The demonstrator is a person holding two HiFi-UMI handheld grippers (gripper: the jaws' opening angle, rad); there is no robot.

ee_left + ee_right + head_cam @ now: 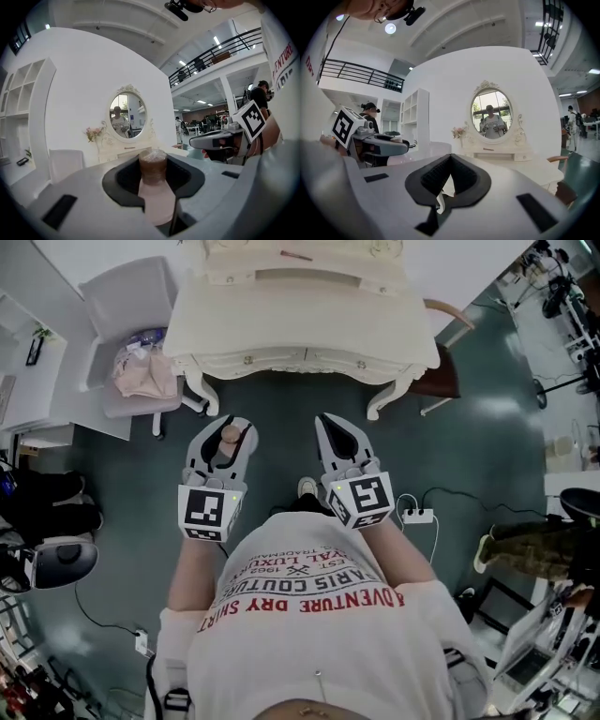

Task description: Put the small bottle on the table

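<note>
My left gripper (232,430) is shut on a small pink bottle (229,440) with a brown cap; in the left gripper view the small bottle (154,187) stands upright between the jaws. My right gripper (334,430) is shut with nothing in it; its jaws meet at the tips in the right gripper view (451,161). Both hang above the green floor, just in front of the cream dressing table (300,329). The table's oval mirror (491,114) faces me in both gripper views.
A white chair (131,334) with a pink bag (142,373) on it stands left of the table. A wooden chair (441,371) is at its right. A power strip (418,516) and cable lie on the floor by my right side.
</note>
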